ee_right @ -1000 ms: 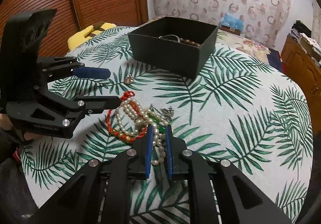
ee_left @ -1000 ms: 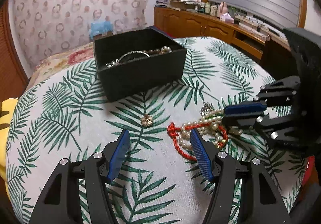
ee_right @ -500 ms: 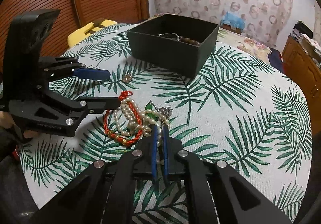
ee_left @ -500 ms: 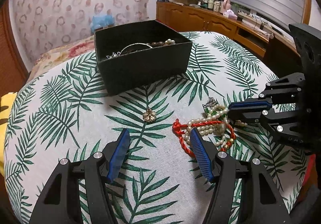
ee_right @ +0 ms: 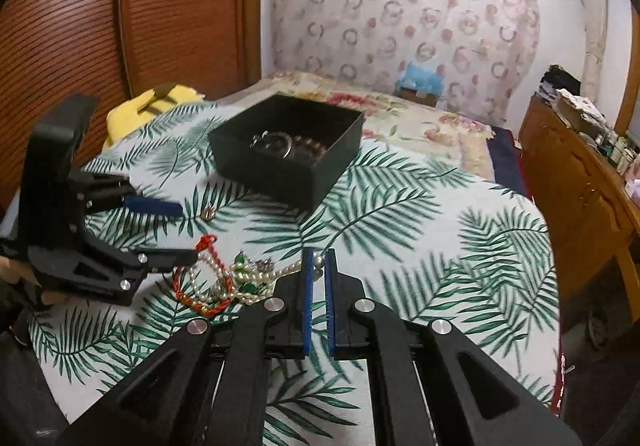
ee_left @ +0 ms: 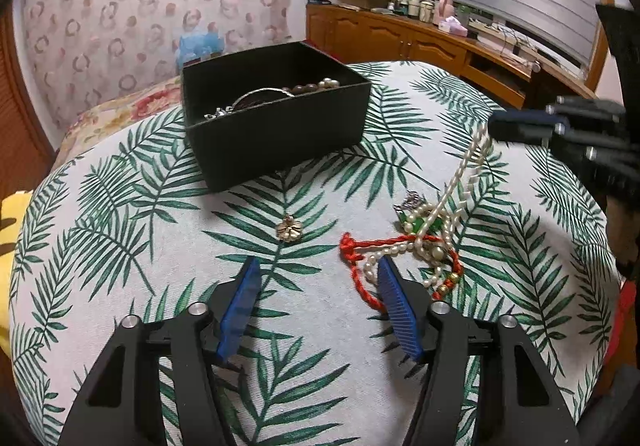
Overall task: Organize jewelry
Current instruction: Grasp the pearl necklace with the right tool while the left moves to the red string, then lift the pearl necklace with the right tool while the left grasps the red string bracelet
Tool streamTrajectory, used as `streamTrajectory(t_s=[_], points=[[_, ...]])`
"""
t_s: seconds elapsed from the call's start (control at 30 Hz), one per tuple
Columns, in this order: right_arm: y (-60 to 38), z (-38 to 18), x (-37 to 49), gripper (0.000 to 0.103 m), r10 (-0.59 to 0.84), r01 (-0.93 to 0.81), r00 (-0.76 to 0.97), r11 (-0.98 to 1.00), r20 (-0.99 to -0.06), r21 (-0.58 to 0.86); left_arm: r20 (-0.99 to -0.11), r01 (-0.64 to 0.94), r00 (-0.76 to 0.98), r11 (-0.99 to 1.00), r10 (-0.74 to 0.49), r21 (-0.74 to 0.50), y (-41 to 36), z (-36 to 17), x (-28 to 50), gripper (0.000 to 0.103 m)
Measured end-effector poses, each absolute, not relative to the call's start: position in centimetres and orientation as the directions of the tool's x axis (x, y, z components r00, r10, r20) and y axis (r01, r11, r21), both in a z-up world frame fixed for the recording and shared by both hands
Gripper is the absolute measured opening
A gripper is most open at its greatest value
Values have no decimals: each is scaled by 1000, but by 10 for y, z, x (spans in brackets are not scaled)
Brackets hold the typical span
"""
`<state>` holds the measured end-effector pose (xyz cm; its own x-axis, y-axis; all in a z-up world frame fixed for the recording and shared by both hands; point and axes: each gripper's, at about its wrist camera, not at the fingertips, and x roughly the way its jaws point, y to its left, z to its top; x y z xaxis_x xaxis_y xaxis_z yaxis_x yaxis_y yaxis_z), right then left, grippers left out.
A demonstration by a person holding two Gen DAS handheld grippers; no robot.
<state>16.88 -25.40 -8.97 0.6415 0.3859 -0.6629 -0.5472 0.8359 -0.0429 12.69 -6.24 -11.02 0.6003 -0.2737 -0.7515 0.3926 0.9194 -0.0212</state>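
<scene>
My right gripper (ee_right: 319,260) is shut on a white pearl necklace (ee_left: 460,174) and holds one end of it above the table; the rest trails down into a tangle with a red cord bracelet (ee_left: 360,266) and green beads. My left gripper (ee_left: 316,274) is open and empty, its right finger beside the red cord. The right gripper shows in the left wrist view (ee_left: 496,128). A black open box (ee_left: 276,126) with several jewelry pieces stands further back. A small gold flower brooch (ee_left: 289,229) lies alone between the box and my left gripper.
The round table has a palm-leaf cloth (ee_left: 120,226). A bed with floral bedding (ee_right: 420,114) is behind it, a wooden cabinet (ee_right: 580,182) on the right and a yellow item (ee_right: 152,106) by the wooden sliding door.
My right gripper has risen from the pile with the pearl necklace pinched in it, pulling the strand taut. My left gripper stays open and has hardly moved.
</scene>
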Motion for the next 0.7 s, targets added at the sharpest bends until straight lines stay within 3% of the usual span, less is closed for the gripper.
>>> streamTrajectory(t_s=[0.07, 0.2, 0.37, 0.7], points=[[-259, -86, 171, 6, 382, -537, 652, 842, -655, -44, -748, 409, 597, 912, -290, -27, -64, -109, 127, 41], [-267, -81, 173, 6, 382, -527, 661, 849, -646, -38, -745, 434, 590, 900, -312, -34, -69, -109, 127, 30], [-272, -76, 173, 6, 382, -521, 672, 853, -635, -38, -745, 460, 581, 887, -329, -33, -77, -108, 126, 0], [-282, -60, 173, 6, 376, -494, 709, 869, -597, -39, -723, 416, 612, 908, -321, -51, -62, -98, 125, 0]])
